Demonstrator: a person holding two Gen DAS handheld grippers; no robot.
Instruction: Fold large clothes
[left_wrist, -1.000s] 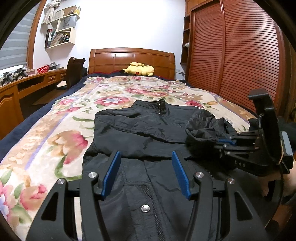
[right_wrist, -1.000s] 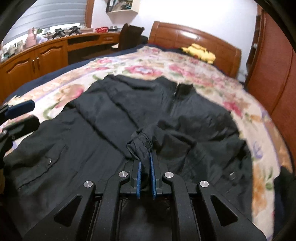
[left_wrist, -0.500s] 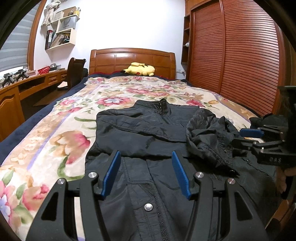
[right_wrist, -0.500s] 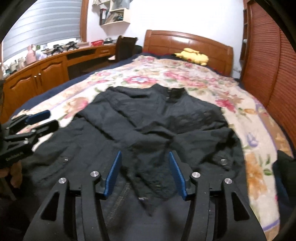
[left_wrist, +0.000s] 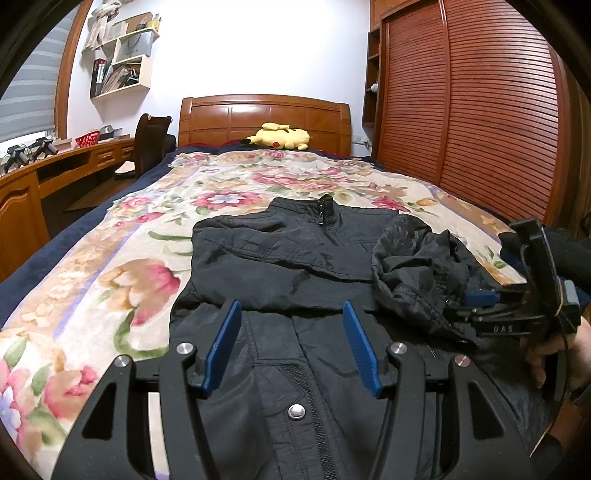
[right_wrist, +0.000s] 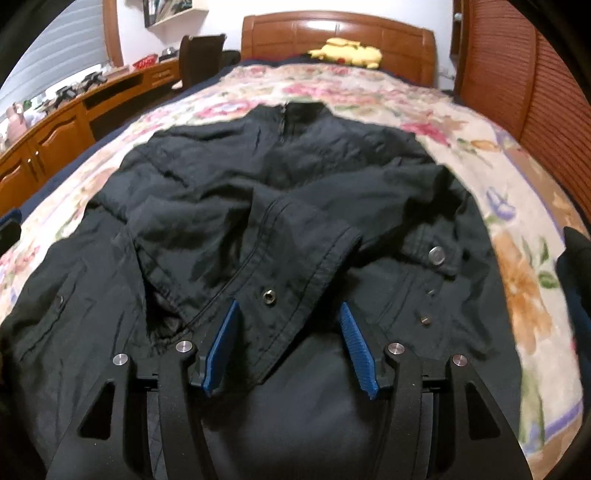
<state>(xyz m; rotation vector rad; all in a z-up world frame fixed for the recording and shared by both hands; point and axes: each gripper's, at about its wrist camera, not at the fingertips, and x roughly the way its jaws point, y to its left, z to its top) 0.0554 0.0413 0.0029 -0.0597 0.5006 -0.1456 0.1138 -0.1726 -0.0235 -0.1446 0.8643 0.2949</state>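
Bed (left_wrist: 110, 266) under all; black jacket (left_wrist: 280, 266) spread flat upon it, collar toward headboard. Right sleeve (right_wrist: 280, 236) folded across chest, cuff bunched. Left hand-held gripper (left_wrist: 291, 347) agape, empty, above hem. Right hand-held gripper (right_wrist: 288, 347) likewise spread wide, holding nothing, over cuff. Best to pinch cuff edge only, then draw flat.

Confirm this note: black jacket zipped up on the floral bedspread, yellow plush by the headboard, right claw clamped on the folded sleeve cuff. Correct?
Not quite: the right claw is open, its blue pads either side of the sleeve cuff, as the right wrist view shows. The black jacket, bedspread and plush are as noted.
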